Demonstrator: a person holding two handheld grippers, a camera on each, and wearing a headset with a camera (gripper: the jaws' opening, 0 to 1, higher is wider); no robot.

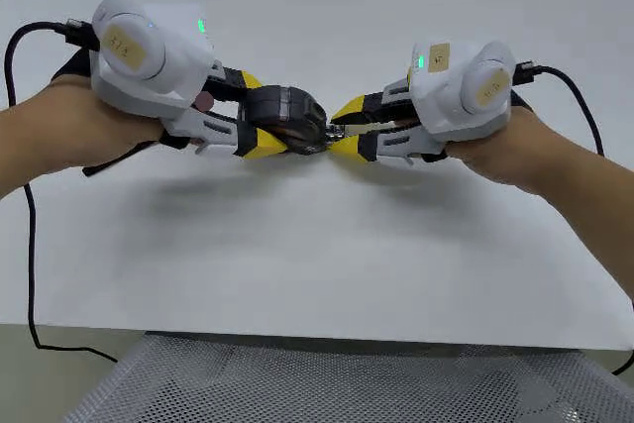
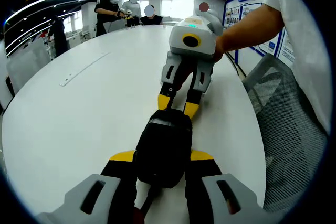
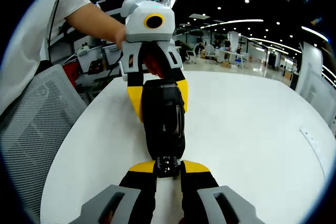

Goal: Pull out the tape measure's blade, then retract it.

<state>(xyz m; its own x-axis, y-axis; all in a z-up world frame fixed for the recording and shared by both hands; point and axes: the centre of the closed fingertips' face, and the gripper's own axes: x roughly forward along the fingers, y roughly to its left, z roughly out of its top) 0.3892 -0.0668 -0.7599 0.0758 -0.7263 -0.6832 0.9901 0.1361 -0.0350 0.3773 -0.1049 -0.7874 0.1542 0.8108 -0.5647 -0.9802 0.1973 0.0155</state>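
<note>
Both tongs (image 1: 261, 113) (image 1: 343, 131) on tape measure (image 1: 287, 118)

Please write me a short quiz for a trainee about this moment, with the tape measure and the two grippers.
1. True or false: the left gripper is shut on the tape measure.
2. What does the right gripper pinch? A) the blade tip B) a screwdriver C) nothing
3. Fill in: the blade is pulled out ____ (far / hardly).
Key: 1 true; 2 A; 3 hardly.
</note>
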